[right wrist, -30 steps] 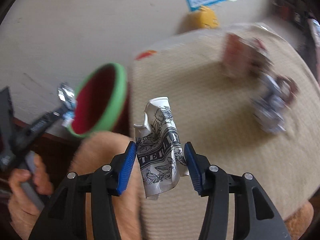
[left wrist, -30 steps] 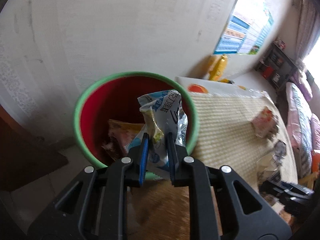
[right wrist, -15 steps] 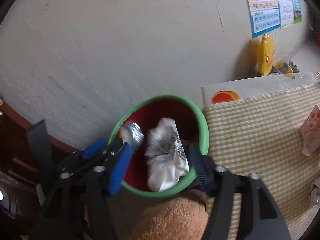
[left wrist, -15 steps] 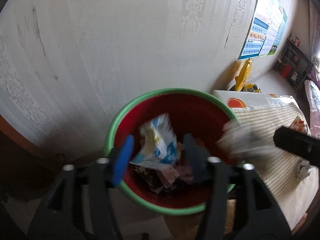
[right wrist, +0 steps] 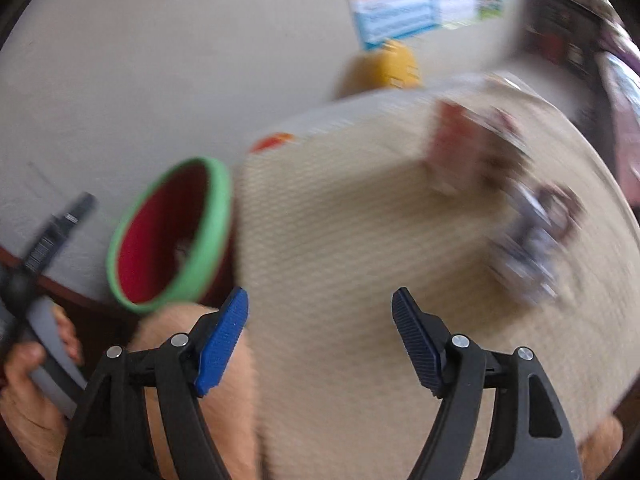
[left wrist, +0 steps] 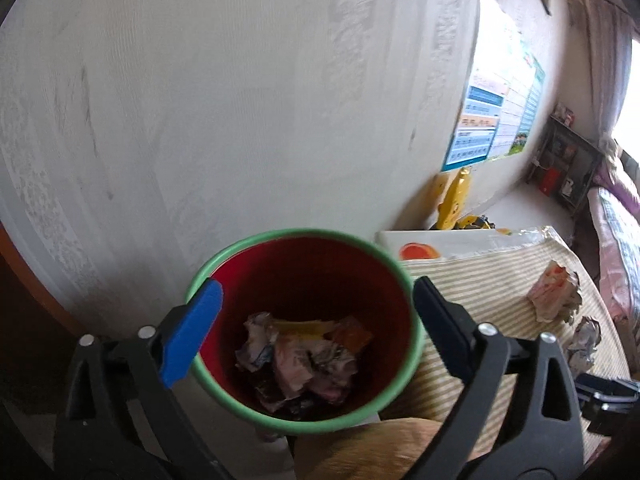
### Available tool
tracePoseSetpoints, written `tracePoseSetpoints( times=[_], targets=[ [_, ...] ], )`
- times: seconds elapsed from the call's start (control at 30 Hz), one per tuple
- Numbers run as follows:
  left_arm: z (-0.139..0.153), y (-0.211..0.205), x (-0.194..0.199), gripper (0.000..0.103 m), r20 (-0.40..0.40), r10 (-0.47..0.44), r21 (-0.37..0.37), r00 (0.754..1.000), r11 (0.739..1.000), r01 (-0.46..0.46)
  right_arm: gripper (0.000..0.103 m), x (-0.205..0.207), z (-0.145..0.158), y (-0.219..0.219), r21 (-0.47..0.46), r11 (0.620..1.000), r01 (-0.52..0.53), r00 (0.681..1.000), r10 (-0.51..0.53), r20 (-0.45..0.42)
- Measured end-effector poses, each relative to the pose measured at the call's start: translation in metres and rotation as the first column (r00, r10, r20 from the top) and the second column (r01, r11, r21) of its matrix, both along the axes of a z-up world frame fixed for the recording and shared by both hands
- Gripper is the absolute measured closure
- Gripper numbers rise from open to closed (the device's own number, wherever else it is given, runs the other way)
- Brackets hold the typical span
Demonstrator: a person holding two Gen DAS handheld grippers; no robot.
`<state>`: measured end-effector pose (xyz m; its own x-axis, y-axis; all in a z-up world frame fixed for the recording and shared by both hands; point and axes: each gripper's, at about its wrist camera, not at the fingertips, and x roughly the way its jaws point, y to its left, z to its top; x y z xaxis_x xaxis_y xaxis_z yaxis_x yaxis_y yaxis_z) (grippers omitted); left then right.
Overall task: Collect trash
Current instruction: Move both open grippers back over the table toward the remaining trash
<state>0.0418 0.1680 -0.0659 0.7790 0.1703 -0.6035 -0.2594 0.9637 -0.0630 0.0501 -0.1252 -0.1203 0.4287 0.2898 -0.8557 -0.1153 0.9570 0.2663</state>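
A red bin with a green rim (left wrist: 224,256) stands beside the table and holds several crumpled wrappers (left wrist: 298,358). My left gripper (left wrist: 318,292) hangs over it, its jaws opening wide with nothing between them. My right gripper (right wrist: 320,304) is above the checked tablecloth (right wrist: 340,240), its jaws also opening and empty. The bin (right wrist: 208,232) shows at the left of the right wrist view. A red-and-white wrapper (left wrist: 550,294) and a crumpled dark-printed wrapper (left wrist: 584,338) lie on the table; the right wrist view shows them blurred, the red-and-white wrapper (right wrist: 460,152) and the dark-printed wrapper (right wrist: 536,236).
A pale wall rises behind the bin, with a poster (left wrist: 496,116) on it. A yellow toy (left wrist: 454,200) stands behind the table. A person's hand (right wrist: 24,392) grips the left tool's handle. A furry tan thing (left wrist: 380,448) sits below the bin.
The left gripper let go of the blue-and-white snack wrapper and the right let go of the crumpled printed paper, both over the bin. The right gripper then swung back over the table.
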Motion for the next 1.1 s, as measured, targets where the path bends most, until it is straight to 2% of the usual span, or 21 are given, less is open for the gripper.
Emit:
tracePoseSetpoints(
  times=[0.1, 0.27, 0.4, 0.63, 0.83, 1.1],
  targets=[
    [0.011, -0.034, 0.0, 0.006, 0.01, -0.072, 0.056, 0.997, 0.996, 0.071, 0.031, -0.019, -0.009, -0.035, -0.003, 0.997, 0.078, 0.997, -0.078, -0.015],
    [0.019, -0.094, 0.002, 0.006, 0.013, -0.166, 0.089, 0.986, 0.982, 0.165, 0.031, -0.035, -0.016, -0.085, 0.03, 0.983, 0.183, 0.983, -0.182, -0.032],
    [0.006, -0.142, 0.01, 0.006, -0.051, -0.238, 0.098, 0.97, 0.965, 0.242, 0.031, -0.046, -0.015, -0.114, 0.049, 0.971, 0.235, 0.972, -0.234, -0.022],
    [-0.02, -0.217, 0.022, 0.006, -0.162, -0.357, 0.092, 0.92, 0.923, 0.374, 0.031, -0.07, -0.025, -0.16, 0.07, 0.939, 0.336, 0.942, -0.335, -0.033],
    [-0.037, -0.266, 0.037, 0.006, -0.22, -0.404, 0.079, 0.888, 0.9, 0.429, 0.031, -0.08, -0.031, -0.183, 0.122, 0.913, 0.389, 0.921, -0.386, -0.044],
    [-0.062, -0.307, 0.066, 0.006, -0.305, -0.414, 0.045, 0.857, 0.893, 0.448, 0.031, -0.085, -0.036, -0.197, 0.174, 0.892, 0.418, 0.908, -0.414, -0.057]
  ],
)
